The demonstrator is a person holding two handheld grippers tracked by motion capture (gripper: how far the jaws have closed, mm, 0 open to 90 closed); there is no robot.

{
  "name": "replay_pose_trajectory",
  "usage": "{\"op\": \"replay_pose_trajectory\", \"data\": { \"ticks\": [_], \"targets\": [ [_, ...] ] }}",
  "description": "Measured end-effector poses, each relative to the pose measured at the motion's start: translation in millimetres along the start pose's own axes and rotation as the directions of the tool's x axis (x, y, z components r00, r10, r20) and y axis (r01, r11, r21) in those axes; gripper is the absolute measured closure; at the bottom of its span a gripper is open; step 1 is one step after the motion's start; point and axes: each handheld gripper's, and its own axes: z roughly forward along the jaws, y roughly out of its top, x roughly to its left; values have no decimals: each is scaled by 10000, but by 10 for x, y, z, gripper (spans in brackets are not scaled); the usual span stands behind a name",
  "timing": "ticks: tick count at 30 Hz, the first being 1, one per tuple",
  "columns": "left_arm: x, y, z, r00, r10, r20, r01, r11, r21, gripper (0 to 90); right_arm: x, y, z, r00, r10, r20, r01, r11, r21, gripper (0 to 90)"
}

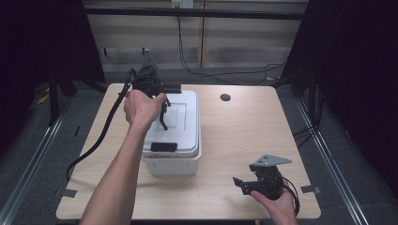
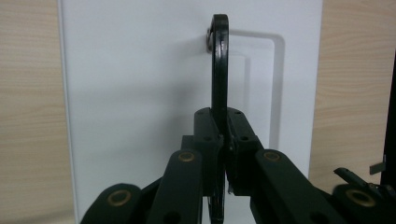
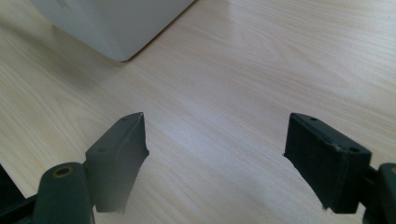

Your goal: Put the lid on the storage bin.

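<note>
Box (image 1: 173,136) handle (image 2: 219,70) is being gripped by left gripper (image 2: 223,140), lid not yet lifted; right gripper (image 3: 215,158) is idling open near tabletop (image 1: 244,131) front edge

table (image 1: 244,136): pale wood-grain, smooth | box (image 1: 187,117): white plastic, smooth | handle (image 2: 219,70): black, glossy

Hid the white box's (image 1: 180,136) near-left corner behind the forearm (image 1: 119,173); cropped the black handle's (image 2: 219,70) lower end at bottom edge.

White lidded box (image 1: 173,136), black handle (image 2: 219,70) raised upright.
</note>
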Motion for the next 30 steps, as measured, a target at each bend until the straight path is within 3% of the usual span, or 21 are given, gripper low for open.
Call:
{"op": "replay_pose_trajectory", "data": {
  "ticks": [10, 14, 16, 20, 21, 26, 30],
  "targets": [
    [-14, -31, 105, 10000, -62, -75, 62, 10000, 22, 849, 8, 1, 2, 10000, -9, 22, 9, 10000, 49, 202],
    [-14, -42, 149, 9995, -306, -5, 306, 9995, -45, 842, 9, 1, 3, 10000, -21, 28, 21, 10000, 50, 203],
    [-15, -37, 168, 10000, -89, -25, 89, 9999, 114, 840, 9, 1, 2, 10000, -20, 13, 20, 10000, 39, 202],
    [-14, -33, 197, 9995, -295, 97, 295, 9996, 49, 840, 10, 0, -2, 10000, -6, 9, 6, 10000, 40, 203],
    [-11, -31, 191, 9999, -127, 90, 125, 9998, 178, 841, 10, -1, -1, 10000, -39, 9, 39, 10000, 52, 202],
    [-26, -42, 215, 9996, -283, 75, 282, 9995, 127, 840, 11, 0, 2, 10000, -37, 31, 37, 10000, 68, 203],
    [-59, -61, 266, 9998, -151, -142, 152, 9999, 65, 838, 9, 1, 1, 10000, -32, 27, 32, 10000, 52, 203]
  ]
}}
